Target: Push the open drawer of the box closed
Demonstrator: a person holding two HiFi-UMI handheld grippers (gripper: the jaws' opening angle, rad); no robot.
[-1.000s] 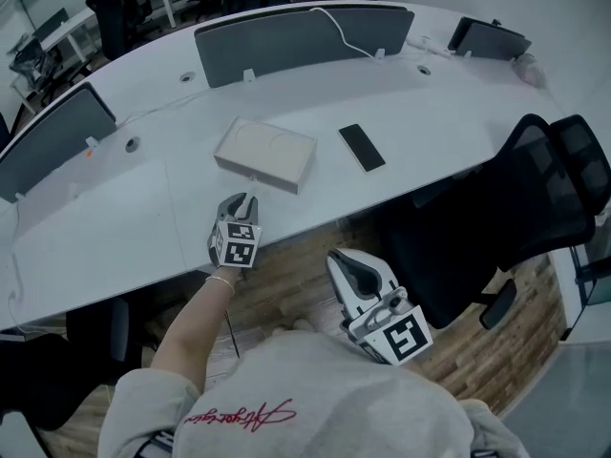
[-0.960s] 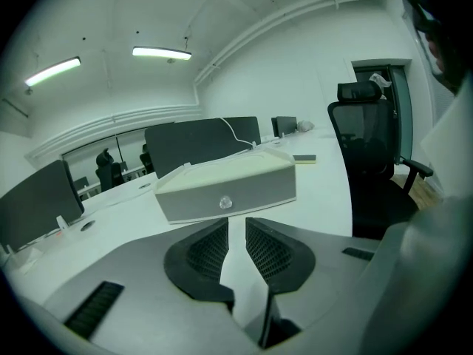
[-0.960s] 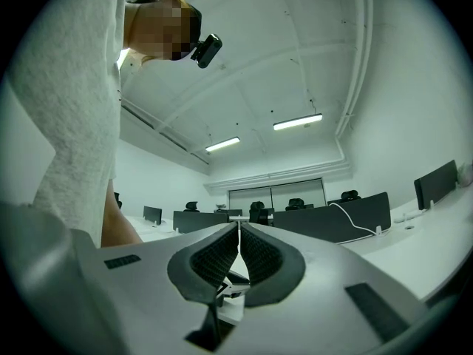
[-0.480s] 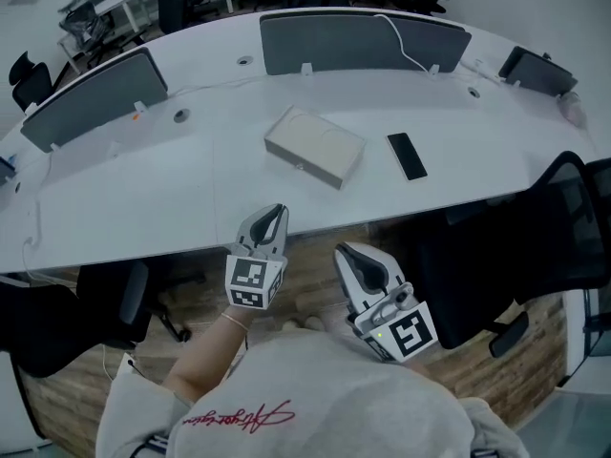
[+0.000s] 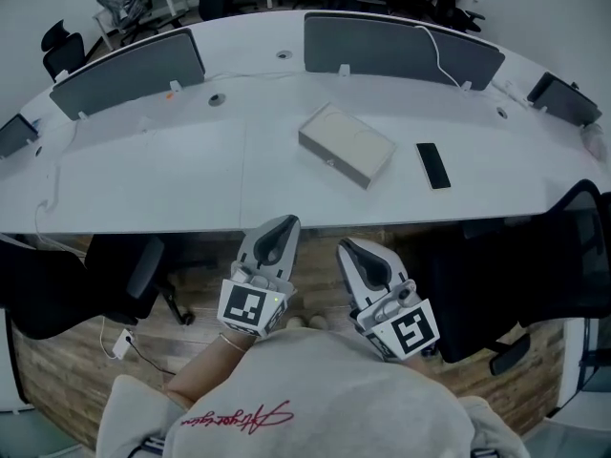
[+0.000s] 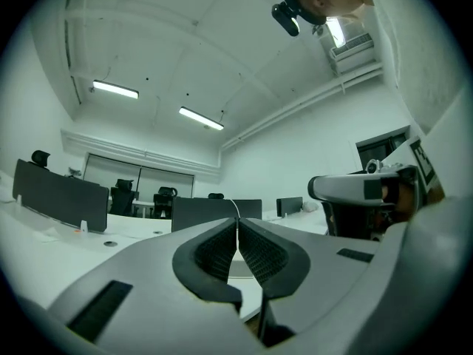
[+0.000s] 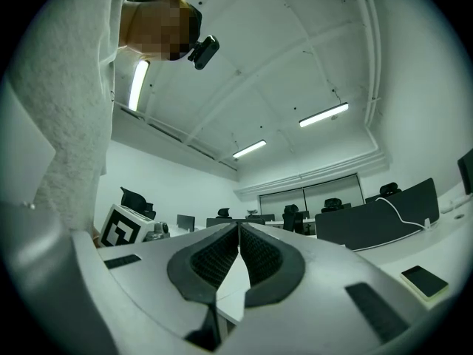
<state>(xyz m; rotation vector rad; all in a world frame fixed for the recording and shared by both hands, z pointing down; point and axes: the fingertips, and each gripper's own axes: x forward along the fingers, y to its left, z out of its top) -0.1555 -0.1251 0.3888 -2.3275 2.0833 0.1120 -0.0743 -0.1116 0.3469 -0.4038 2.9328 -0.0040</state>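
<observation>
The beige flat box [image 5: 347,145] lies on the white curved desk [image 5: 191,179], and its drawer front looks flush with the body. Both grippers hang near my chest, below the desk's front edge and well short of the box. My left gripper [image 5: 284,223] is closing, its tips meeting with nothing between them; in the left gripper view its pads [image 6: 238,224] touch. My right gripper [image 5: 349,246] is shut and empty, with its pads [image 7: 239,228] together in the right gripper view.
A black phone [image 5: 433,165] lies to the right of the box. Grey divider screens [image 5: 401,48] stand along the desk's far side. Black office chairs [image 5: 535,275] stand by the desk on the wooden floor [image 5: 57,389].
My left gripper has drawn back from the desk edge toward my body and its jaws have come together. The view has swung, so the box now sits further right. The right gripper has barely moved.
</observation>
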